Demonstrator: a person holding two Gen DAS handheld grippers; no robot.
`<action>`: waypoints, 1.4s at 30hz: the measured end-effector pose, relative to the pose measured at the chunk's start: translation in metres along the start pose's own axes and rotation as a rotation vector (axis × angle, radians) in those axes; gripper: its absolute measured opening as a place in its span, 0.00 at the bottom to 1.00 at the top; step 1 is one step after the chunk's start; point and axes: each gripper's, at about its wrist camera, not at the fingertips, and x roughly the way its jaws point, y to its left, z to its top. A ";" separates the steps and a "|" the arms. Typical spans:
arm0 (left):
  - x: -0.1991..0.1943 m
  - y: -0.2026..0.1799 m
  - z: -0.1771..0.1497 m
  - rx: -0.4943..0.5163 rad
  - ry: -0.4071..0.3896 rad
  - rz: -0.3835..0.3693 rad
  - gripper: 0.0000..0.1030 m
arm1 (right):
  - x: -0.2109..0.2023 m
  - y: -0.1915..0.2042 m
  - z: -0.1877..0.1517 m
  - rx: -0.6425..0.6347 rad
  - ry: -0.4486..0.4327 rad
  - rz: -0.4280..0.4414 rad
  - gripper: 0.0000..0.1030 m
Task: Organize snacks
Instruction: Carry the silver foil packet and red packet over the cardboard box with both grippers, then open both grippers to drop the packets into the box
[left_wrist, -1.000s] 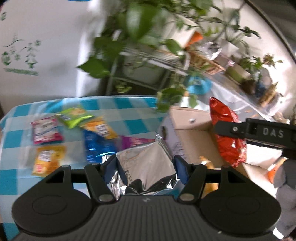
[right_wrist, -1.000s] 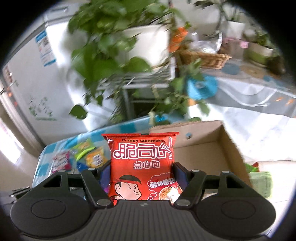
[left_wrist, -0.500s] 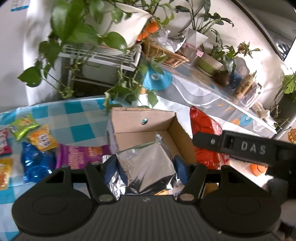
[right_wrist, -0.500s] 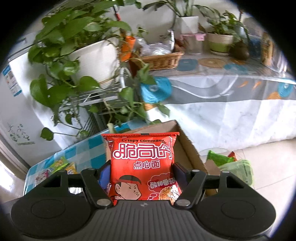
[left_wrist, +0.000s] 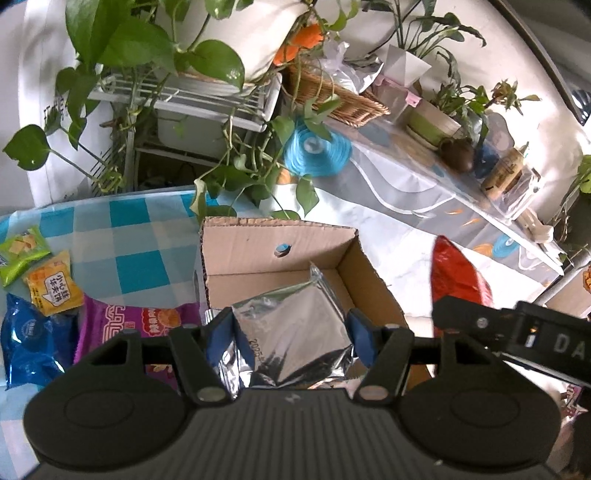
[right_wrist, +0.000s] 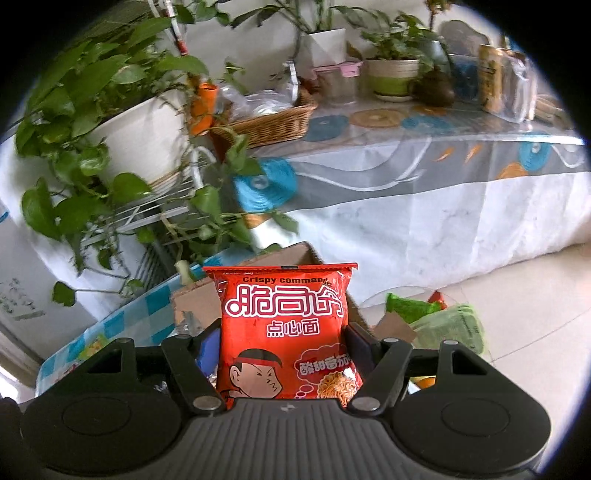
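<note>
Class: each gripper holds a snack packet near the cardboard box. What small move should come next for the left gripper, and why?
Probably lower the left gripper a little and open its jaws. It is clamped on the silver packet, which already hangs over the open cardboard box, so letting go should drop it inside.

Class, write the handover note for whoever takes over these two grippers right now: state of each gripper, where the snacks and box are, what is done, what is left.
Left gripper: shut on the silver packet, held over the open cardboard box.
Right gripper: shut on the red noodle packet, beside the box's right side, seen from the left wrist view.
Still on the checked tablecloth: green packet, yellow packet, blue packet, purple packet.
Done: two packets picked up; the visible box floor looks bare.
Left: drop both into the box, then fetch the four on the cloth.
</note>
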 end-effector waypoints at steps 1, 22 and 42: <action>0.002 0.000 0.001 -0.001 0.000 0.004 0.64 | 0.001 -0.002 0.000 0.009 0.002 0.000 0.73; -0.037 0.043 0.021 0.034 -0.011 0.040 0.85 | 0.007 0.008 0.001 0.033 0.017 0.039 0.83; -0.092 0.155 0.030 -0.023 0.001 0.177 0.86 | 0.023 0.075 -0.012 -0.117 0.071 0.141 0.86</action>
